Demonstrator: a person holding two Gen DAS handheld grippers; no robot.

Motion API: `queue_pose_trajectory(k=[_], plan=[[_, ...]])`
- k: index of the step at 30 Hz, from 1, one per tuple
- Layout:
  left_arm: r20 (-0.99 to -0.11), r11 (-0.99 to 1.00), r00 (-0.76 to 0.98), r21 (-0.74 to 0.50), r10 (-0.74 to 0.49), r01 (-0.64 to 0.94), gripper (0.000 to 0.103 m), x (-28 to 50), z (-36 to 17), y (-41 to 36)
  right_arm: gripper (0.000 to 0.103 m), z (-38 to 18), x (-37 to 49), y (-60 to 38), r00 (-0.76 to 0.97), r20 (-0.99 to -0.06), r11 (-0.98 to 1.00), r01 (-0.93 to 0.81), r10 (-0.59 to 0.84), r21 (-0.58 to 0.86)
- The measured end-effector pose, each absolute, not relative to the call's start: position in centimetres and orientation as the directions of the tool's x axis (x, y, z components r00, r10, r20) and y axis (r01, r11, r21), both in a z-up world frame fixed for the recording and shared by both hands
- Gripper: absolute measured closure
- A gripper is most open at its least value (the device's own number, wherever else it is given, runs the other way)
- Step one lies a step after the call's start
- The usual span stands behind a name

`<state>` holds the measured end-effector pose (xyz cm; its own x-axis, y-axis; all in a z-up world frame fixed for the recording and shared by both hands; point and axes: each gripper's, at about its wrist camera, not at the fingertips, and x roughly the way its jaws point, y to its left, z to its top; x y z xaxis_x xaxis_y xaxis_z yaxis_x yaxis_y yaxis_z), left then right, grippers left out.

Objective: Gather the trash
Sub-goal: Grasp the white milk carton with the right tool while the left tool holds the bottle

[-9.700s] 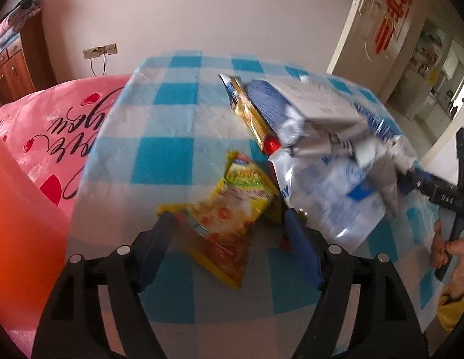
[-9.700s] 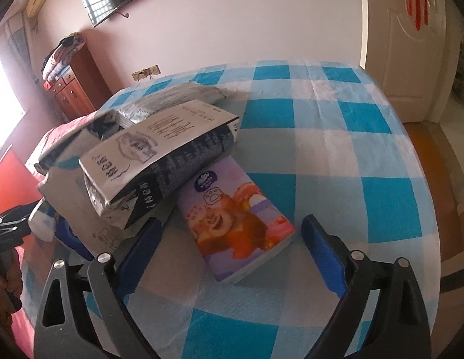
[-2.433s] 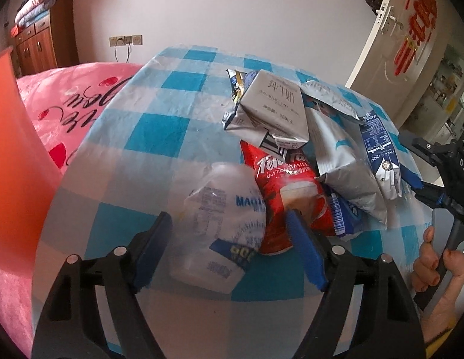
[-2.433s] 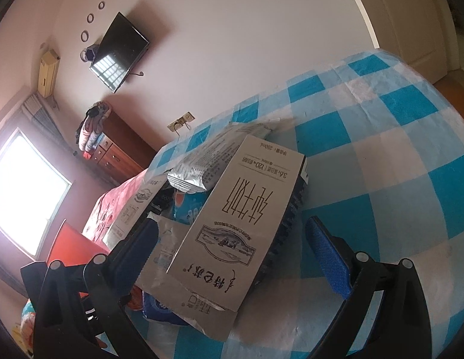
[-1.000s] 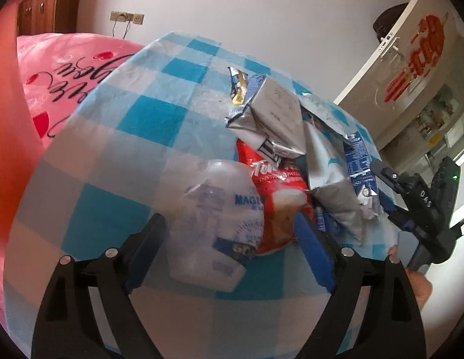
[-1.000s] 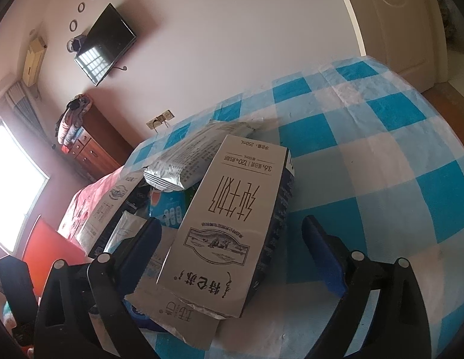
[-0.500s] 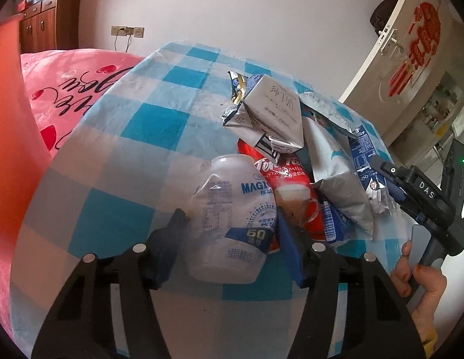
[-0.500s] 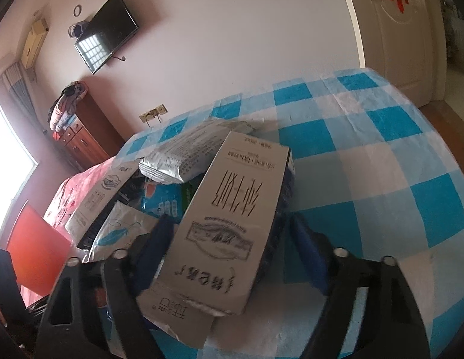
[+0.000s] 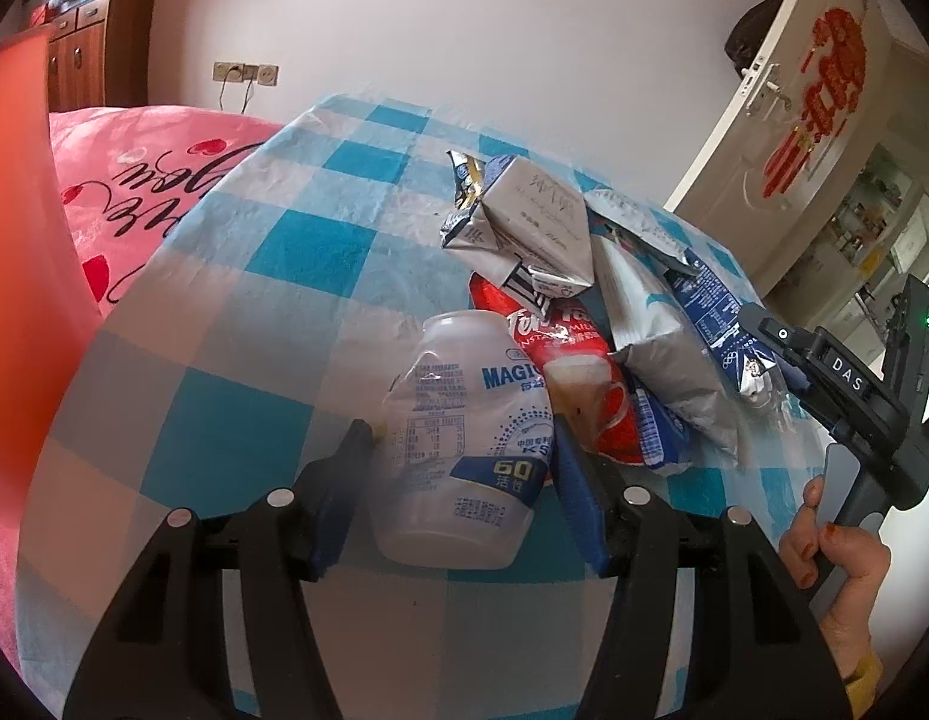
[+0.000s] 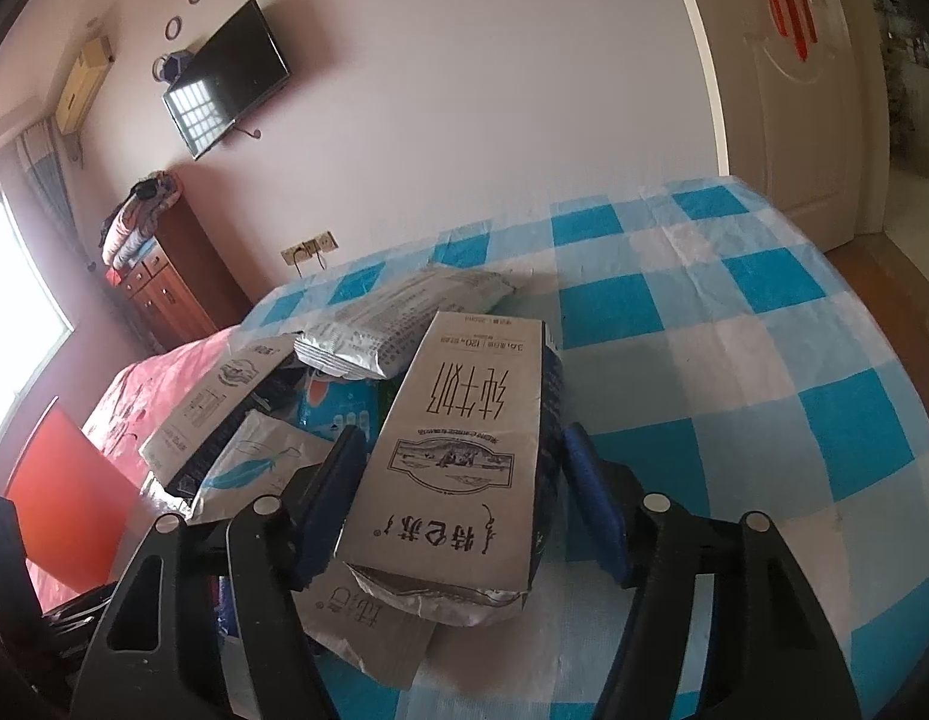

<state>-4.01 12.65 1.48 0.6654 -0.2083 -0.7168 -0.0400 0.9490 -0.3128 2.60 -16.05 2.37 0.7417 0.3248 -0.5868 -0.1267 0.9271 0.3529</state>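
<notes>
In the left wrist view, the left gripper [image 9: 461, 450] is squeezing a white bottle [image 9: 464, 444], its blue fingers [image 9: 575, 498] pressing on both sides of the body while the bottle is lying on the checked worktop [image 9: 272, 312]. Just beyond it a red packet [image 9: 575, 360], a grey carton [image 9: 530, 222] and silver bags [image 9: 656, 324] are piling together, and the right gripper [image 9: 788, 360] is reaching into the pile's far edge, a hand [image 9: 836, 546] holding its grip. A pink bed [image 9: 140, 180] is lying beside the worktop. In the right wrist view, the right gripper [image 10: 458, 492] is straddling a flattened milk carton [image 10: 464, 444]; its left finger is touching the carton's edge, but whether the right one is gripping, I cannot tell. The carton is resting atop other wrappers [image 10: 398, 318].
</notes>
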Motion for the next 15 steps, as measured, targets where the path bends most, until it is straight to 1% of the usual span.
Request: queue_pose_trajectory(k=[5,11,15], plan=[[-0.694,0.947,0.685,-0.321,-0.222,-0.019,0.043,-4.8,2.1,13.1,0.036,2.4,2.0,-17.0,0.746,-0.575,0.912,-0.103,0.335,0.398],[-0.660,0.947,0.716,-0.322,-0.228,0.004,0.043,-5.9,3.3,13.7,0.036,2.1,1.2,-19.5,0.732,-0.551,0.843,-0.057,0.400,0.535],[-0.640,0.948,0.733,-0.317,-0.230,0.020,0.043,-6.3,4.1,13.9,0.037,2.8,0.2,-20.7,0.733,-0.514,0.786,-0.045,0.446,0.617]])
